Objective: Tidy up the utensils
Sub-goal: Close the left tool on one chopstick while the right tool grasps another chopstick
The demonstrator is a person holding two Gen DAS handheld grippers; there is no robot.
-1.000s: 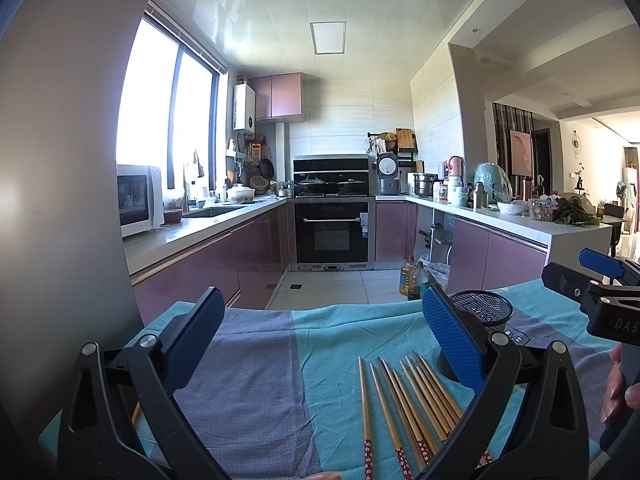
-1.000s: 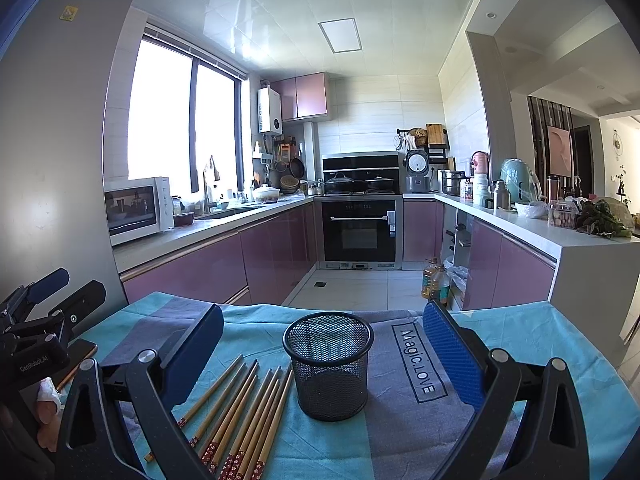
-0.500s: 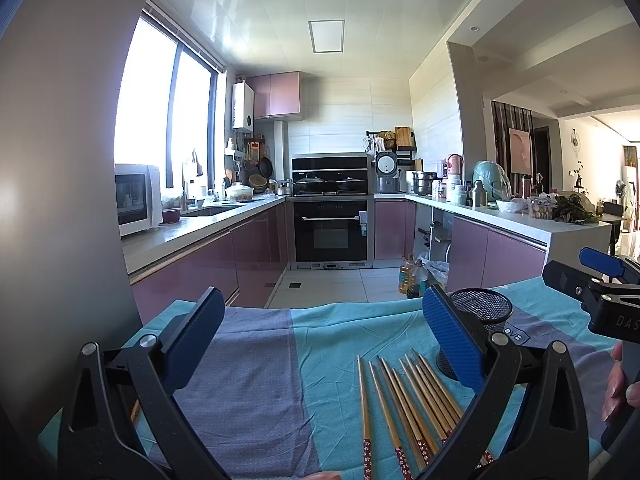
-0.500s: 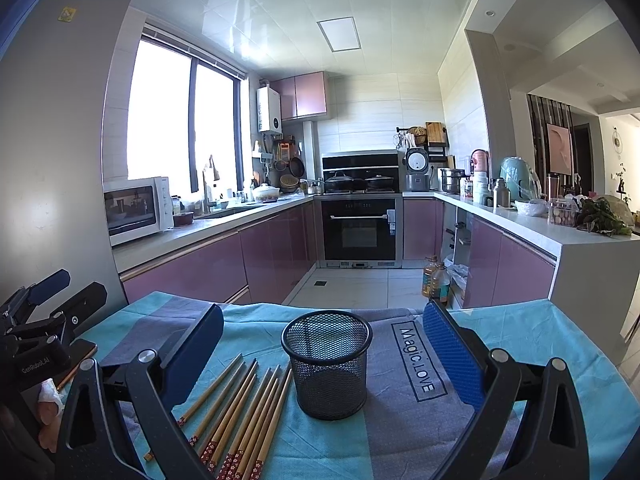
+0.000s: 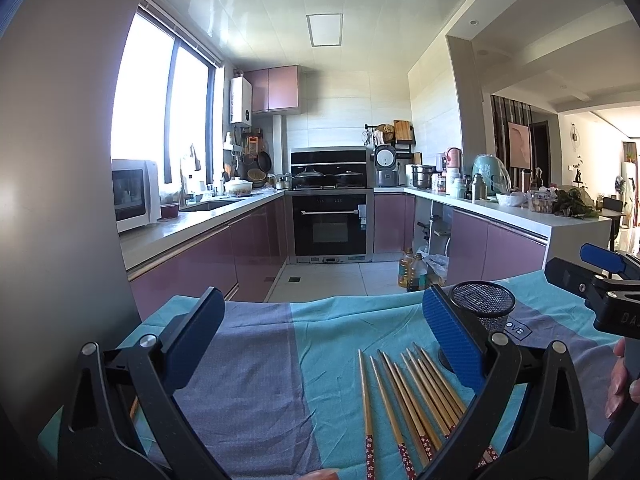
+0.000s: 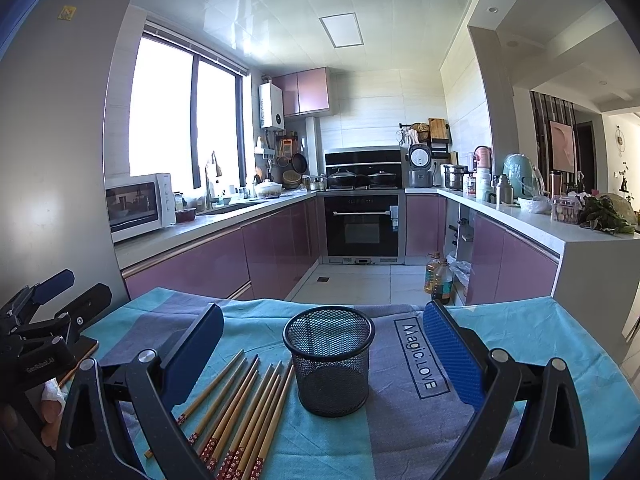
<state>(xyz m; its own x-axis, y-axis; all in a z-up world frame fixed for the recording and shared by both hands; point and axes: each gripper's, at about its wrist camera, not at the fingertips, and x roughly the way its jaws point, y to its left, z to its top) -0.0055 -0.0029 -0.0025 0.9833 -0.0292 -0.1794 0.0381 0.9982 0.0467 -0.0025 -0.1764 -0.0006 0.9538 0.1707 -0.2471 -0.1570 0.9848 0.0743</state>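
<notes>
- We see the wooden chopsticks (image 6: 244,408) fanned flat on the cloth, just left of the upright black mesh cup (image 6: 329,364); nothing lies between them.
- Left gripper (image 5: 320,344) jaws wide apart, holding nothing, over bare cloth left of the chopsticks.
- Right gripper (image 6: 322,354) also spread wide and empty, framing the cup.
- Teal-and-grey tablecloth (image 6: 520,332) covers the table; behind it, a kitchen with purple cabinets (image 6: 276,248) and an oven (image 6: 362,224).
- Versus the earlier frames: no visible change, both grippers unmoved.
</notes>
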